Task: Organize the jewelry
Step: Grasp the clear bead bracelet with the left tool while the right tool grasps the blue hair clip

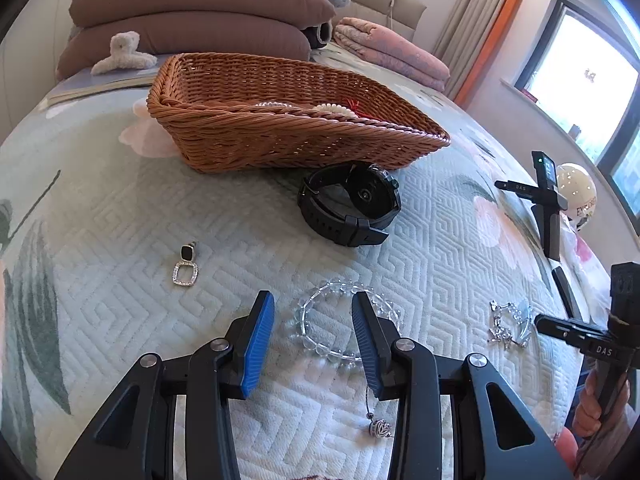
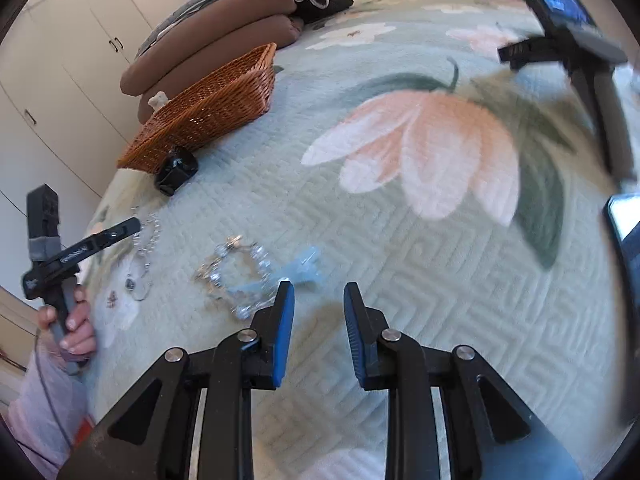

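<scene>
quilted floral bedspread holds scattered jewelry, laid flat for sorting into the wicker basket behind. left gripper hovers unclenched, straddling one side of the clear bead bracelet, a flat ring without a long axis. right gripper parted, empty, beside a crystal bracelet.

Ahead of me, brown pillows stacked at the quilt's far end; pink blanket beside them; window right of the quilt.
</scene>
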A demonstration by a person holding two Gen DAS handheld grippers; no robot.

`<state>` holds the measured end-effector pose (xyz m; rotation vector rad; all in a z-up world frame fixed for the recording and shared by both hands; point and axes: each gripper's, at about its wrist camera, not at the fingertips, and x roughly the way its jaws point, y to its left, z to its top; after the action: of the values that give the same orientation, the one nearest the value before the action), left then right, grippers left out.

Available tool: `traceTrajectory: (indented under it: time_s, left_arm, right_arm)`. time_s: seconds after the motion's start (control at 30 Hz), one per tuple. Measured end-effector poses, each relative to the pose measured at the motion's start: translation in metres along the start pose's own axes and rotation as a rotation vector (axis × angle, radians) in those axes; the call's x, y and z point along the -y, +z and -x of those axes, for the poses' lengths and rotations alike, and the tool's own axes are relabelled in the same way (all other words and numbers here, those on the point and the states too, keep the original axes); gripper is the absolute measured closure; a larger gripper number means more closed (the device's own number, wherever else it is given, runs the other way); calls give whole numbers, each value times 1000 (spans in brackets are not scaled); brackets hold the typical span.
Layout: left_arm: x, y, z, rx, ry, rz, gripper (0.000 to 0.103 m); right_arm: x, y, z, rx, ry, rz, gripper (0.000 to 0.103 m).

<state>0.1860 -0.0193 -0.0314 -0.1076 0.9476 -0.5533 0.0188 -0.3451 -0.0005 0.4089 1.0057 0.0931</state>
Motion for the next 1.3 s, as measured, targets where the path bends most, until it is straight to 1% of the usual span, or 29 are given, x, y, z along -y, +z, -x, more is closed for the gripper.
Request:
traceTrajectory:
  time_s: [0.1, 0.17, 0.4, 0.5, 0.57, 0.7, 0.77, 0.87, 0.97, 1.0, 1.03, 1.07, 1.1, 1.23, 1.3]
  left_arm:
    - [-1, -1, 0, 1, -5, 3, 62]
    - [-1, -2, 0, 1, -7, 3, 62]
    - [-4, -3, 0, 3, -17, 5, 62]
    - [-3, -3, 0, 2, -17, 1, 62]
    - [-2, -3, 0, 2, -14, -4, 62]
    - [1, -3, -2, 0, -7, -15, 62]
    - [3, -3, -2, -3, -4, -24, 62]
    - [4, -2, -3, -6, -5, -28, 62]
    - [5, -2, -4, -9, 1, -29, 62]
    - [7, -2, -5, -10, 6, -37, 63]
    - [8, -2, -5, -11, 10, -46, 75]
    - [10, -2, -5, -9, 13, -54, 85]
    - [11, -3, -7, -16, 18, -62, 95]
    - [25, -4, -12, -23, 78, -125, 95]
    - [31, -5, -12, -14, 107, -155, 95]
  right_arm:
    - [0, 3, -6, -2, 63, -66, 75]
    - [1, 9, -10, 8, 84, -105, 75]
    - [2, 29, -28, -7, 84, -214, 75]
    - [-3, 33, -33, -5, 45, -223, 75]
    - [-8, 35, -36, 0, 3, -219, 75]
    - [-24, 38, -43, 4, -109, -157, 77]
    - [-29, 39, -45, 3, -155, -114, 81]
    - [-33, 37, -46, 7, -183, -79, 81]
    - [-34, 35, -44, 25, -197, -75, 81]
    - [-34, 34, -44, 32, -201, -74, 81]
    - [-35, 33, -43, 42, -207, -68, 81]
    - [-37, 32, -42, 55, -214, -57, 87]
    - [-38, 31, -42, 66, -209, -47, 88]
    - [-31, 30, -37, 90, -150, -66, 88]
    - [-26, 32, -31, 120, -79, -94, 88]
